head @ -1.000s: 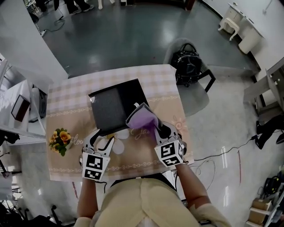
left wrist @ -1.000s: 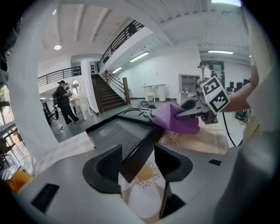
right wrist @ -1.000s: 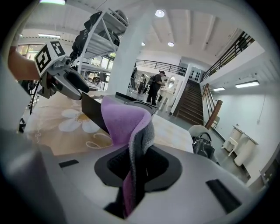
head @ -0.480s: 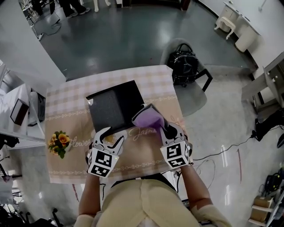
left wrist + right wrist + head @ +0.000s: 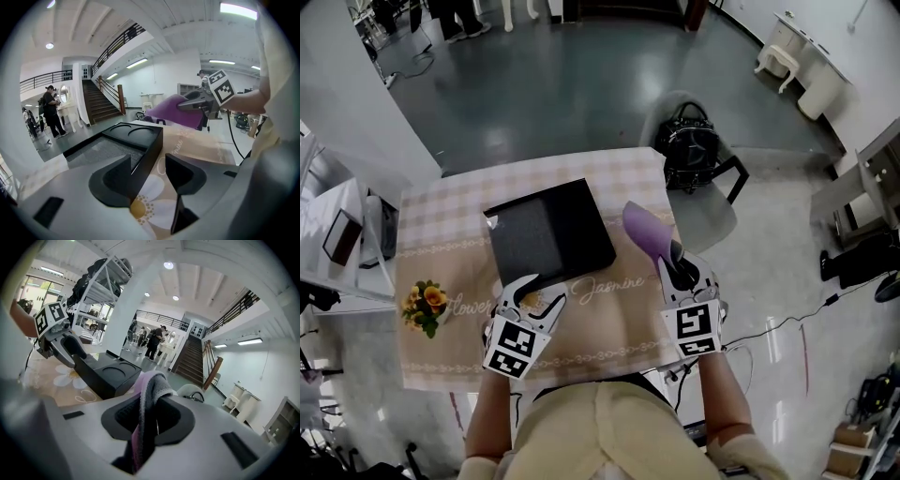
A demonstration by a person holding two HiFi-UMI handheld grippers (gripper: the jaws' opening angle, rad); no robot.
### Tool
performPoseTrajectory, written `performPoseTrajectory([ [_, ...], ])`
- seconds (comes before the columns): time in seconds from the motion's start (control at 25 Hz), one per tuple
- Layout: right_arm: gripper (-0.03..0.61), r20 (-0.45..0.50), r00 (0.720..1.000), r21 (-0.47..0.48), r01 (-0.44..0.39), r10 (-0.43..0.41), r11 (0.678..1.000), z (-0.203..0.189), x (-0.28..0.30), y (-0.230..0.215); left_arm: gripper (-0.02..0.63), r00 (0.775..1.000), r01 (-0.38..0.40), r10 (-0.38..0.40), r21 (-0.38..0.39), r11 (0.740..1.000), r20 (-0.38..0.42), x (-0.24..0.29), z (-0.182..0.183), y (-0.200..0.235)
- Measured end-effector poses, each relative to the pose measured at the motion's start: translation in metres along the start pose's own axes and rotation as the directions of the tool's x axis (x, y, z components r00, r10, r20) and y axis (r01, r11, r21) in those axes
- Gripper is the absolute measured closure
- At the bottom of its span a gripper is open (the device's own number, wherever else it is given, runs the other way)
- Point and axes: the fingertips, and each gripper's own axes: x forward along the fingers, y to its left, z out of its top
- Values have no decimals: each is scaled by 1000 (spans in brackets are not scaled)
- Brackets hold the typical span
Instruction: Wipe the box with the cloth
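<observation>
While the lilac grey-backed soft cloth [image 5: 645, 232] hangs clear of the flat black rectangular box [image 5: 548, 232]: lay its broad face, not its edge, on the lid, then sweep in long overlapping strokes.
Grip, right: the right gripper [image 5: 677, 270] is closed on the cloth's near end, with fabric pinched between both jaws.
Grip, left: the left gripper [image 5: 534, 295] has its jaws apart and holds nothing; the box's near corner sits just ahead, in line with the gap.
Steadying: bracing that corner would probably stop the box sliding on the beige flower-print tablecloth [image 5: 609, 319].
Box place: ahead of the left gripper, ahead-left of the right one, apart from the cloth.
Box axis: flat, top up; its long side seems crosswise to the left jaws, slightly skewed.
Cloth axis: forward and up from the right jaws, tip leaning toward the box.
</observation>
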Motion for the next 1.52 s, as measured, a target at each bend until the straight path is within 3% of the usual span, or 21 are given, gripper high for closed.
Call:
performPoseTrajectory([
  [0.2, 502, 10, 1000, 6, -5, 5, 1000, 12, 24, -22, 368, 1000, -11, 11, -35, 999, 17, -3, 4, 8],
  [0.56, 502, -17, 996, 68, -91, 92, 994, 22, 101, -28, 368, 994, -81, 91, -166, 983, 58, -24, -1, 27],
  [0.96, 502, -127, 975, 37, -181, 185, 983, 19, 168, -5, 368, 993, -91, 102, -183, 979, 52, -21, -3, 29],
  [1.2, 503, -100, 935, -77, -348, 340, 934, 30, 181, 29, 368, 993, -89, 102, -209, 974, 54, -18, -4, 32],
  [1.52, 505, -101, 883, -134, -468, 458, 874, 35, 177, 46, 368, 994, -85, 97, -209, 974, 46, -16, -7, 30],
])
